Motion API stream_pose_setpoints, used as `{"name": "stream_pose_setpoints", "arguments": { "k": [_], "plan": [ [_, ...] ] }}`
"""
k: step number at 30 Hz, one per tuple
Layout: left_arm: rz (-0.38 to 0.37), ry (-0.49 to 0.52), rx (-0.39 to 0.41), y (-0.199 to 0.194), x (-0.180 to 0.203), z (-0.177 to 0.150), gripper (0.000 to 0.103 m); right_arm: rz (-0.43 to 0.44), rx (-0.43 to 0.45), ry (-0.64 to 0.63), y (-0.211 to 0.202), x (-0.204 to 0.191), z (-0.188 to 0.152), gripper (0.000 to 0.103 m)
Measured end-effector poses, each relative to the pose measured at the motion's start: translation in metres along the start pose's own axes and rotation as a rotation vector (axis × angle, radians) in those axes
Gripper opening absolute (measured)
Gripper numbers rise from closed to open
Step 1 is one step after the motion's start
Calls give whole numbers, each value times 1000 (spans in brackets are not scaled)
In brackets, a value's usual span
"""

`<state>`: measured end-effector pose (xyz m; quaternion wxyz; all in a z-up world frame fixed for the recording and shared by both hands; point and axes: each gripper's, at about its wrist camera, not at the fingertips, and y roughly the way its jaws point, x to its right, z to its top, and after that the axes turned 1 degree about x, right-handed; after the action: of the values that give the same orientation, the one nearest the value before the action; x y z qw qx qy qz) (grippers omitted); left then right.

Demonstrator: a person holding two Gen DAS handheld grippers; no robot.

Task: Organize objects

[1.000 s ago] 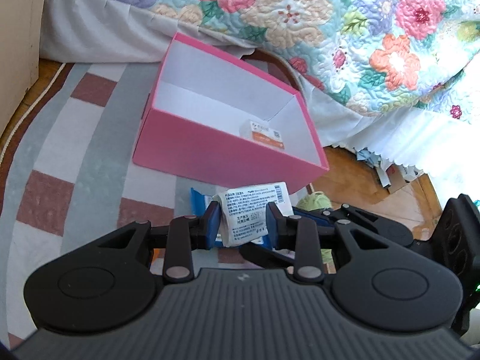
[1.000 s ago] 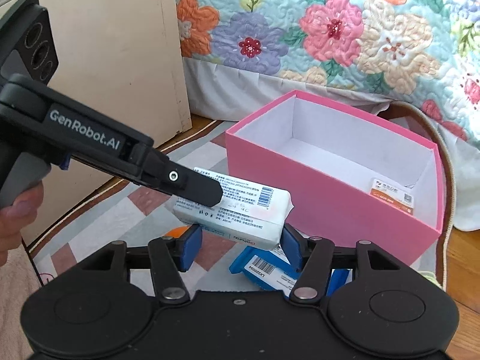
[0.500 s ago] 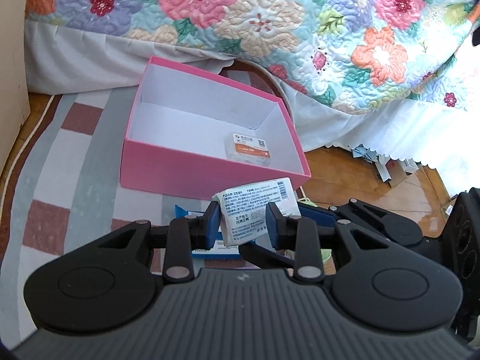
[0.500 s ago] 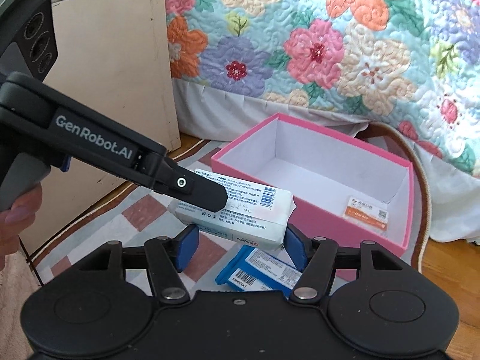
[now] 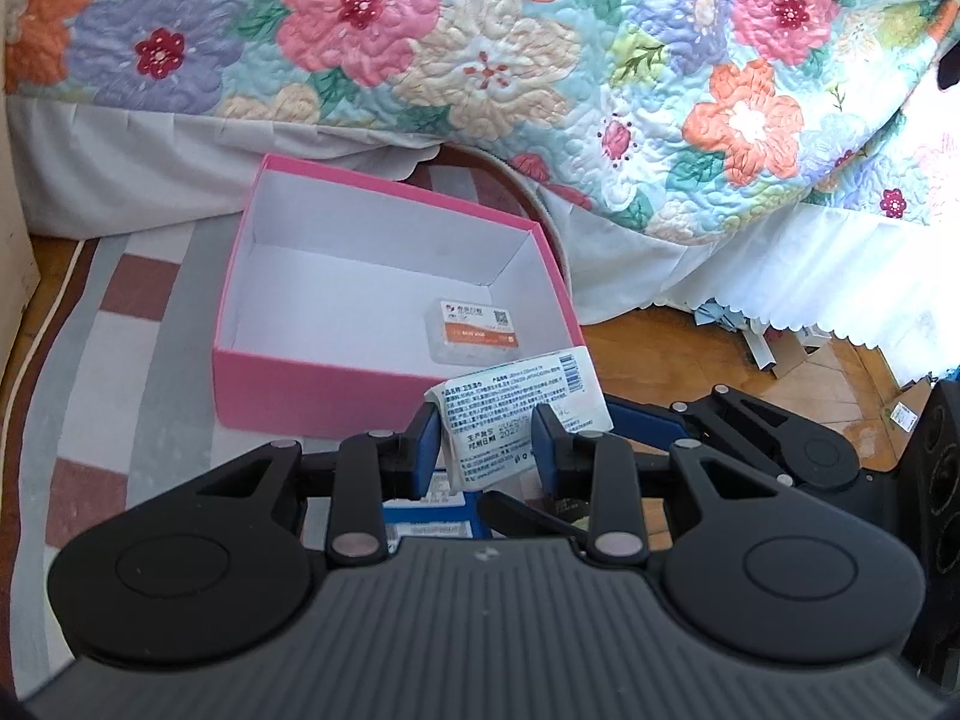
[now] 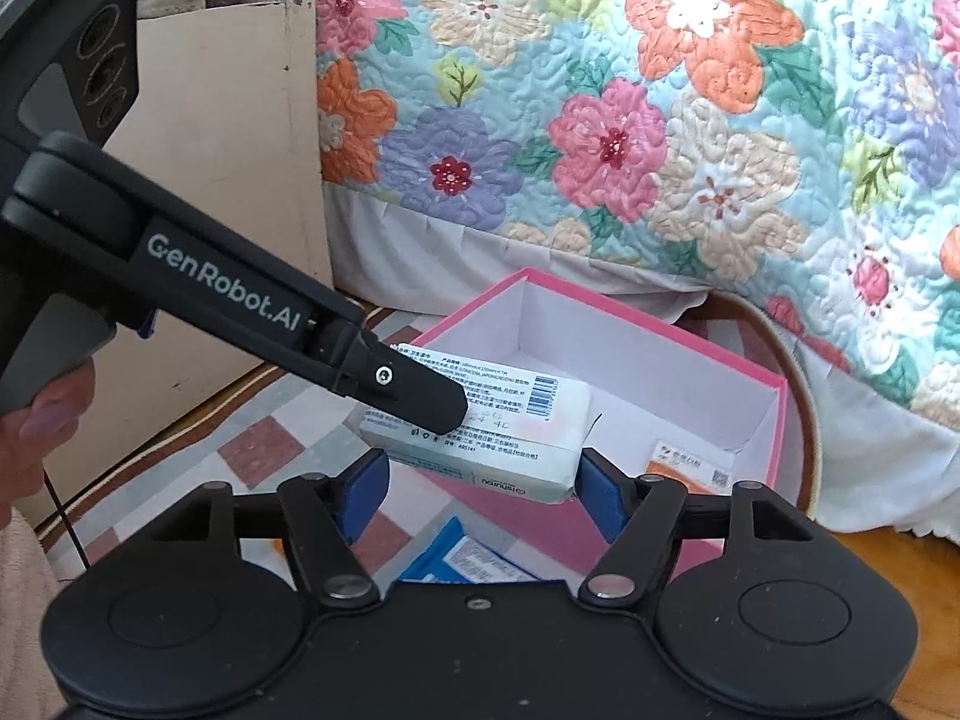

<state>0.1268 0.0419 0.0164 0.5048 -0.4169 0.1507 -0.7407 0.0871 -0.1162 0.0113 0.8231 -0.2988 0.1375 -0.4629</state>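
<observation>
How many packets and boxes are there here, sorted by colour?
White packet, held in the left gripper: 1
Blue packet, on the rug below: 1
Orange-labelled clear case, inside the box: 1
Pink box, open on the rug: 1
Total: 4

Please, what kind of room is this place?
Probably a bedroom at home: a bed with a flowered quilt and white skirt, a striped rug on wooden floor.
</observation>
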Motion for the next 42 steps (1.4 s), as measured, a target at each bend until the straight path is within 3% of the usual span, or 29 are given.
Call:
{"name": "stream_pose_setpoints", "arguments": {
  "k": [16,18,24,34,42],
  "plan": [
    [26,-21,-89,67,-9,60,32,4,-68,-25,47,39,28,74],
    [36,-21,-106,78,-11,69,32,11,-77,-10,57,48,31,71],
    [103,7,-148,106,-17,82,32,66,-138,55,92,79,38,47],
    [163,-1,-249,167,-36,93,35,99,-249,94,148,105,31,40],
    [152,-51,-287,200,-55,96,35,100,-299,132,182,121,24,37]
  ]
}}
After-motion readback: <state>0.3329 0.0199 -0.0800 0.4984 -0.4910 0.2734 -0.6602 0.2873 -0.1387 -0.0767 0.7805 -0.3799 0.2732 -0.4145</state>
